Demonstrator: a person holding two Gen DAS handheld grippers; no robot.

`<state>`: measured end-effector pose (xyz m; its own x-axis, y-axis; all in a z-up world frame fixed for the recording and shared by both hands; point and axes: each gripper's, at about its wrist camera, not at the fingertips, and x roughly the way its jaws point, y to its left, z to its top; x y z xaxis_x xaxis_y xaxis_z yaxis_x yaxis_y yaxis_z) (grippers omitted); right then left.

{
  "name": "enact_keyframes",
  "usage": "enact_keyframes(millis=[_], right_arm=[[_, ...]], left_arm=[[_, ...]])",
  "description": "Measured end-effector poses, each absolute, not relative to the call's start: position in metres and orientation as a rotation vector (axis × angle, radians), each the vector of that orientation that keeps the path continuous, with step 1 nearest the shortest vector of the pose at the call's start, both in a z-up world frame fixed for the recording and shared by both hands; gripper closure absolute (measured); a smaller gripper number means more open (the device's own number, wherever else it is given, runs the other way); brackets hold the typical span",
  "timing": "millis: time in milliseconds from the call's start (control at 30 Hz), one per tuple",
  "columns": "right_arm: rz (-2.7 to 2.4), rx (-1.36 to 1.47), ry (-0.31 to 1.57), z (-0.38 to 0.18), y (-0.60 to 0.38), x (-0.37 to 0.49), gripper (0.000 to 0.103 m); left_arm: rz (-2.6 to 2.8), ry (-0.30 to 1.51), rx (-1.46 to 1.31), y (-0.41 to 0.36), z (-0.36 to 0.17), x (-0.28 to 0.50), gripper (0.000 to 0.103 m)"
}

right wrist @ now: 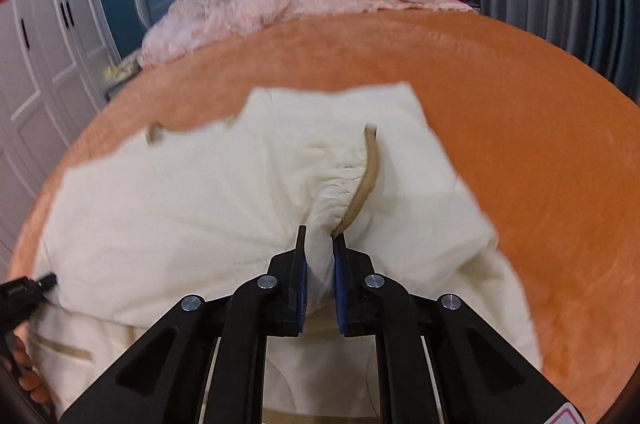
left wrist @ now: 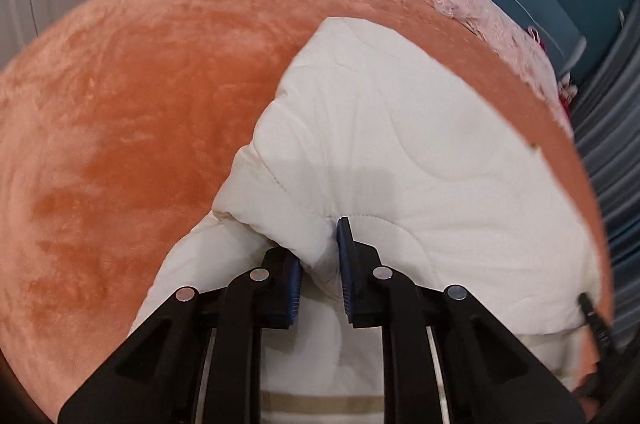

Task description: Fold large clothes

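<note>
both tools [left wrist: 320, 264] [right wrist: 320, 264] pinch the cream jacket [left wrist: 400, 143].

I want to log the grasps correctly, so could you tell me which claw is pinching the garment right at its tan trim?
The right claw: its pads grip bunched cream jacket beside the tan trim. The left claw pinches plain quilted fabric.
</note>
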<state>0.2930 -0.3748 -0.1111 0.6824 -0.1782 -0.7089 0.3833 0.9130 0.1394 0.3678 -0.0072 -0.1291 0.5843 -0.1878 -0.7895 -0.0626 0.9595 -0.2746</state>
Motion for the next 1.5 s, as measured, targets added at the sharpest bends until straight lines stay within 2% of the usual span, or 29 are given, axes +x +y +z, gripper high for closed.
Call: enact_keyframes(millis=[300, 467, 500, 567, 700, 867, 1000, 1233, 1500], right_arm=[[-0.343, 0.202, 0.8, -0.136, -0.361, 0.298, 0.092], [-0.34, 0.216, 0.805, -0.133, -0.366, 0.299, 0.087], [-0.343, 0.236, 0.806, -0.127, -0.369, 0.296, 0.085], [-0.383, 0.281, 0.771, -0.107, -0.375, 0.28, 0.07], [-0.433, 0.274, 0.622, -0.064, -0.374, 0.251, 0.068], [-0.288, 0.231, 0.634, -0.048, -0.346, 0.297, 0.072], [-0.236, 0.13, 0.704, -0.071, -0.316, 0.338, 0.076], [-0.24, 0.092, 0.814, -0.129, -0.301, 0.354, 0.077], [-0.286, -0.006, 0.8, -0.141, -0.284, 0.354, 0.076]], left_arm=[[-0.062, 0.847, -0.191, -0.018, -0.142, 0.366, 0.083], [-0.06, 0.85, -0.186, -0.019, -0.138, 0.365, 0.082], [-0.059, 0.859, -0.194, -0.015, -0.131, 0.364, 0.079], [-0.056, 0.87, -0.175, -0.009, -0.117, 0.355, 0.072], [-0.053, 0.845, -0.132, 0.006, -0.081, 0.343, 0.07], [-0.08, 0.777, -0.17, -0.014, -0.039, 0.375, 0.07], [-0.089, 0.817, -0.104, -0.051, -0.057, 0.413, 0.07], [-0.076, 0.856, -0.003, -0.077, -0.128, 0.426, 0.069], [-0.023, 0.772, 0.025, -0.088, -0.137, 0.418, 0.061]])
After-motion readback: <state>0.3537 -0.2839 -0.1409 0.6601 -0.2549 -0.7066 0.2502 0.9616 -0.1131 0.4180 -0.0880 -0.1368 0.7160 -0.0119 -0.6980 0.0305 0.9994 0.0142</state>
